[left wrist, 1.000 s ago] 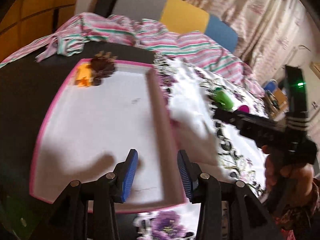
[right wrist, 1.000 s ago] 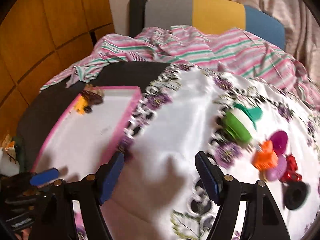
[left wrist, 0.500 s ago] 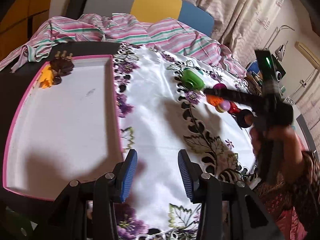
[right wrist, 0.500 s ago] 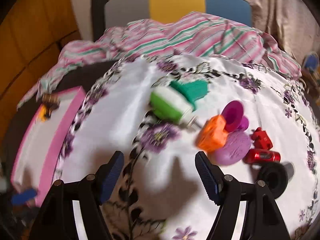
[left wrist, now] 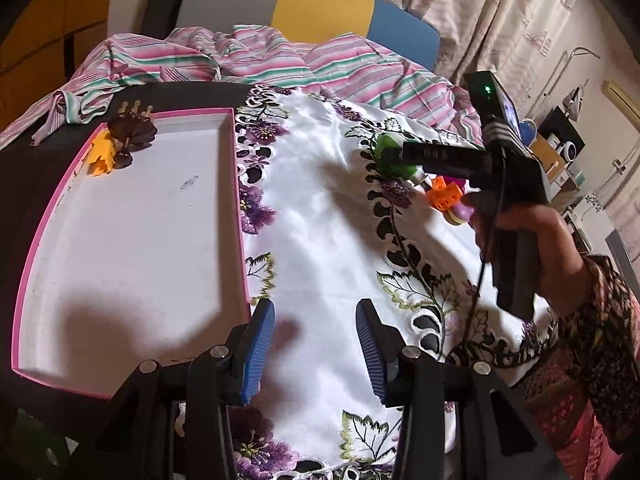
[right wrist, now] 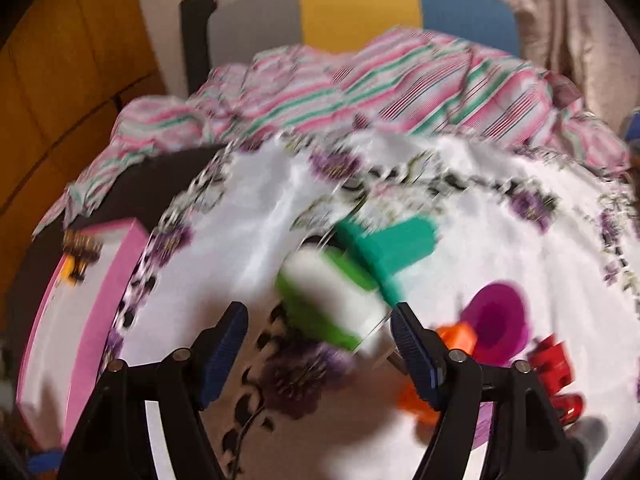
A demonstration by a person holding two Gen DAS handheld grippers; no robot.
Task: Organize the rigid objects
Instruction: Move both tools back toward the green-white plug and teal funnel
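A green and white toy (right wrist: 332, 300) with a teal piece (right wrist: 392, 252) lies on the white flowered cloth (left wrist: 320, 220). My right gripper (right wrist: 318, 332) is open, its jaws on either side of the toy's near end, the left pad well clear. An orange block (right wrist: 456, 336), a purple cup (right wrist: 500, 320) and a red car (right wrist: 556, 372) lie just right of it. My left gripper (left wrist: 314, 340) hangs open and empty over the cloth, beside the pink-rimmed white tray (left wrist: 120, 240). A brown piece (left wrist: 132, 132) and a yellow piece (left wrist: 100, 156) sit in the tray's far corner.
A person's hand (left wrist: 532, 240) holds the right gripper above the toys. A striped cloth (left wrist: 280, 60) is bunched along the table's far edge, with a grey, yellow and blue chair back (left wrist: 320, 4) behind it. Bare dark tabletop (left wrist: 24, 160) shows left of the tray.
The left gripper shifted right from over the tray to the cloth, then held still. The right gripper moved right and down to the green toy, which now lies between its jaws.
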